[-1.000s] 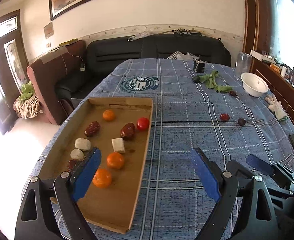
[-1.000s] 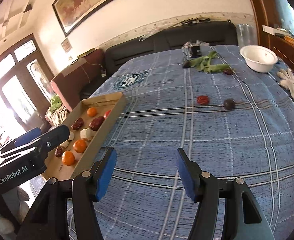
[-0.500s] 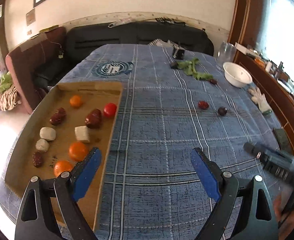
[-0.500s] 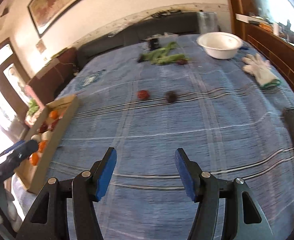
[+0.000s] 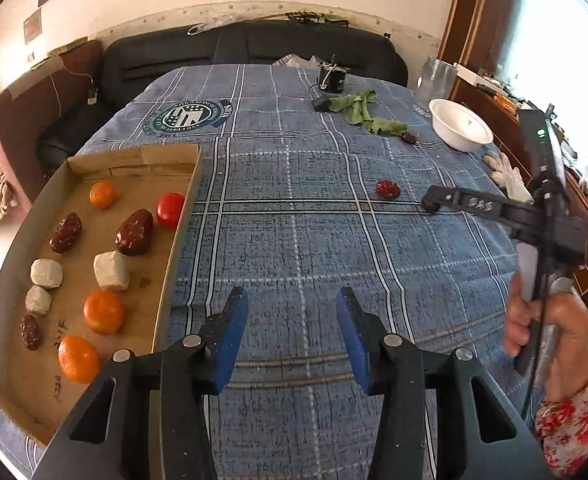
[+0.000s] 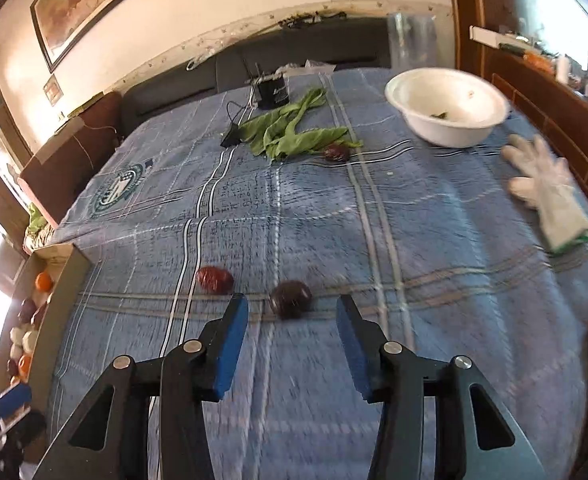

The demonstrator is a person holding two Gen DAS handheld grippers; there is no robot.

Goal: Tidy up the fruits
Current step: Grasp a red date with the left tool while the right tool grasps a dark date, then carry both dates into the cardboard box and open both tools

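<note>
We are seeing the right gripper [image 6: 292,320] holding its fingers apart; the dark fruit [image 6: 290,299] is lying between the tips. The left gripper [image 5: 292,320] is hovering open, empty, beside the cardboard tray [image 5: 174,236].

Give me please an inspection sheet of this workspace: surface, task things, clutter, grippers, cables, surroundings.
Surface: blue plaid tablecloth.
Job's things: cardboard tray holding oranges, dates, a tomato and white lumps; loose red fruit and dark fruit on the cloth.
Clutter: white bowl, green leaves, white glove.
Grippers: left gripper open, empty; right gripper open, near the dark fruit.
Cables: thin wire beside a black device.
Surroundings: black sofa, framed painting.
</note>
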